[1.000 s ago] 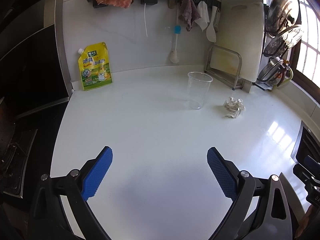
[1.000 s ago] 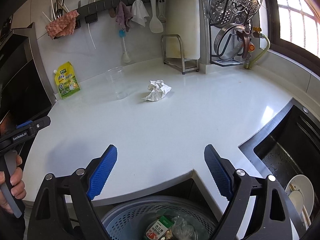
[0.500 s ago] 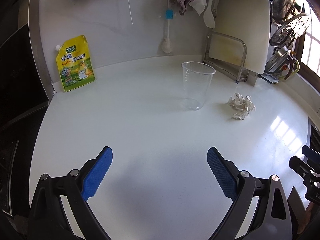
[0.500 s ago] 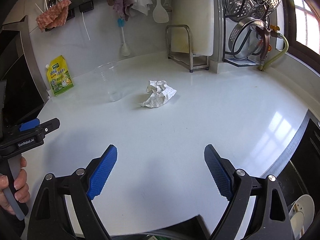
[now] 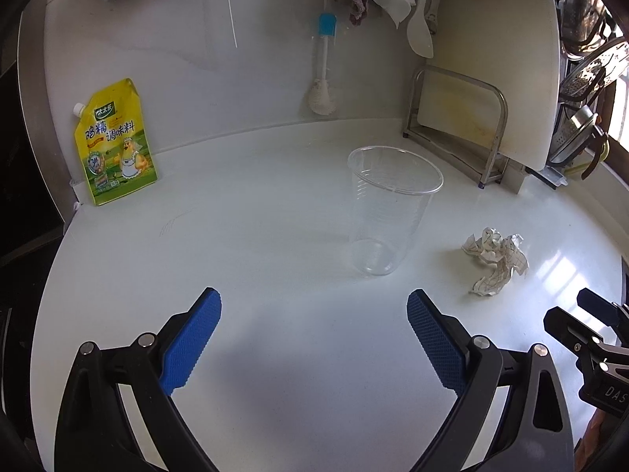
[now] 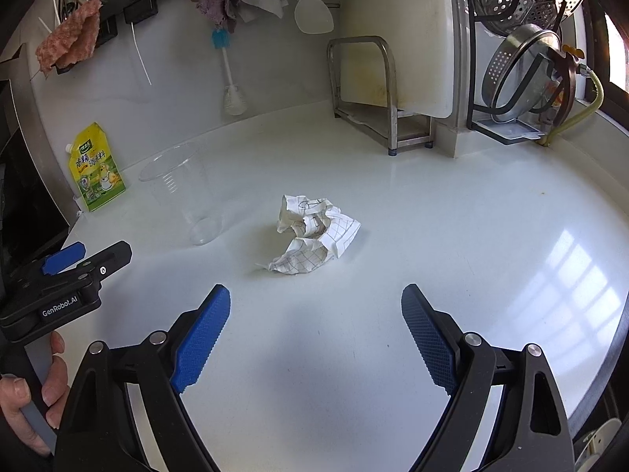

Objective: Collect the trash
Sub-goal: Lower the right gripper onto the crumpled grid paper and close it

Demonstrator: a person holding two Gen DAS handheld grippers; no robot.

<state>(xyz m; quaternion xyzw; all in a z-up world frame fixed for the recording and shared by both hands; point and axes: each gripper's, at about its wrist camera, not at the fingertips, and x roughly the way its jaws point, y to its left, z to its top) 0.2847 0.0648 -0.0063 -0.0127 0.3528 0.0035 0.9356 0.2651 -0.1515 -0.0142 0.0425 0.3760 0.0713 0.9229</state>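
A clear plastic cup stands upright on the white counter, just beyond my open left gripper and a little right of its centre line. The same cup appears faintly at the left in the right wrist view. A crumpled checked paper lies straight ahead of my open right gripper, a short way past its fingertips. That paper sits right of the cup in the left wrist view. Nothing is held between either pair of blue pads.
A yellow seasoning pouch leans on the back wall at the left. A steel rack with a white cutting board stands at the back right, strainers beside it. A bottle brush, cloths and a spatula hang on the wall. A hand holds the left gripper handle.
Both grippers have moved forward over the counter; the cup and the paper look larger and nearer. The basket and sink edge have dropped out of the right wrist view. Both stay open.
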